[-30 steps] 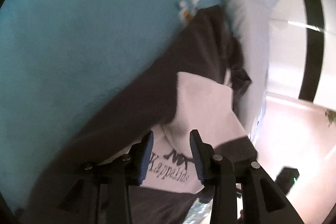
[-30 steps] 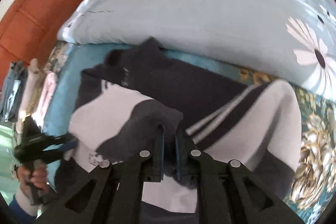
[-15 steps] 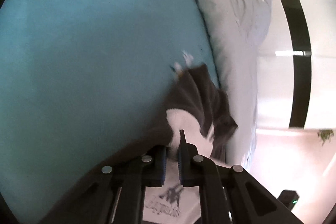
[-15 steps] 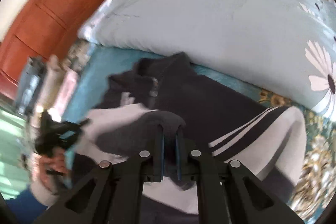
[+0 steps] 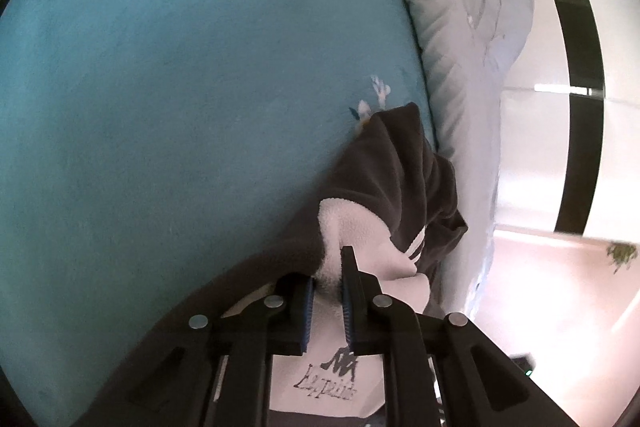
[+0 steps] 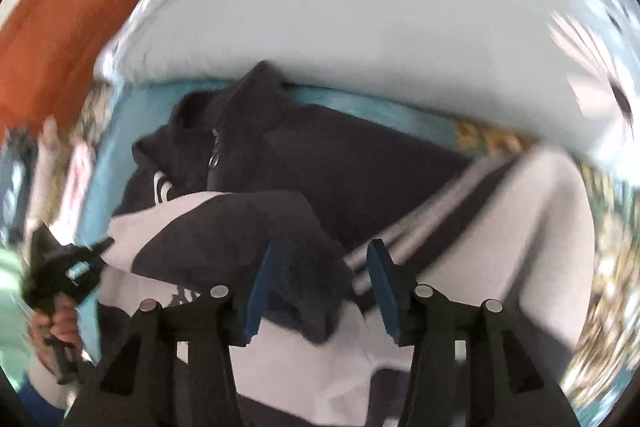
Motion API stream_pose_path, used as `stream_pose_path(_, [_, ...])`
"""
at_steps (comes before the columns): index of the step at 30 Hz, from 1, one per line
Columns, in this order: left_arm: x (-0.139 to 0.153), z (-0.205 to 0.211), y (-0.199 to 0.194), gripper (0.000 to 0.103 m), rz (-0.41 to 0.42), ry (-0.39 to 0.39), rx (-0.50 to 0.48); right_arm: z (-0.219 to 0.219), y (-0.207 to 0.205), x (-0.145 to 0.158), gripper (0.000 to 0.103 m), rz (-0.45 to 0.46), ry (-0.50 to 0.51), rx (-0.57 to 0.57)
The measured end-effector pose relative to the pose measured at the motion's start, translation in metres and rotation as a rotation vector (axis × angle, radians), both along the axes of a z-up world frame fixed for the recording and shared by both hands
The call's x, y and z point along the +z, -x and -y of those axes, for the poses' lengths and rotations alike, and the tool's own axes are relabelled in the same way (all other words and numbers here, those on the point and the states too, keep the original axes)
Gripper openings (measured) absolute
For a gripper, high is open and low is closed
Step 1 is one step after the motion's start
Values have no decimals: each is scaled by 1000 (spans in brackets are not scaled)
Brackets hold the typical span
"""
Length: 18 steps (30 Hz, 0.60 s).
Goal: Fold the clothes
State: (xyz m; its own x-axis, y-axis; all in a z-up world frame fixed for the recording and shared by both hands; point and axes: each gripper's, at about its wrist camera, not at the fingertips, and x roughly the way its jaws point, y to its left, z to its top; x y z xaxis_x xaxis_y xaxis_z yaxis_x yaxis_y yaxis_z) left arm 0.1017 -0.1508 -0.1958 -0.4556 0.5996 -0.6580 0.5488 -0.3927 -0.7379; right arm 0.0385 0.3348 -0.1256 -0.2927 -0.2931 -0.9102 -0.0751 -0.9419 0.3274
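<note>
Both grippers work the soft, floppy fleece jacket (image 6: 360, 163) on the bed (image 5: 180, 67): my left gripper (image 5: 326, 291) pinches its white fold, my right gripper (image 6: 320, 287) gapes wide, so I'd grab edges.

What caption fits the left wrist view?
Left gripper shut on the white fleece of a dark jacket on the teal bedspread.

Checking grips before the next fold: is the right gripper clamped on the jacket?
No: the right gripper has its jaws spread wide, with the dark sleeve lying loose between them.
</note>
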Motion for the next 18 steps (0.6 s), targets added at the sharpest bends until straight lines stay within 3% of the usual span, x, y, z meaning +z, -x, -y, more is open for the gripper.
stream_pose_path(2, [-5, 5, -5, 15, 10, -44, 27, -7, -9, -15, 50, 21, 56, -24])
stream_pose_path(6, [2, 2, -12, 20, 12, -54, 13, -11, -14, -38, 50, 29, 132, -68])
stream_pose_path(11, [19, -1, -28, 23, -38, -101, 3, -16, -4, -62, 51, 28, 194, -162])
stream_pose_path(18, [30, 2, -46, 24, -52, -99, -8, 0, -18, -59, 53, 30, 272, -197])
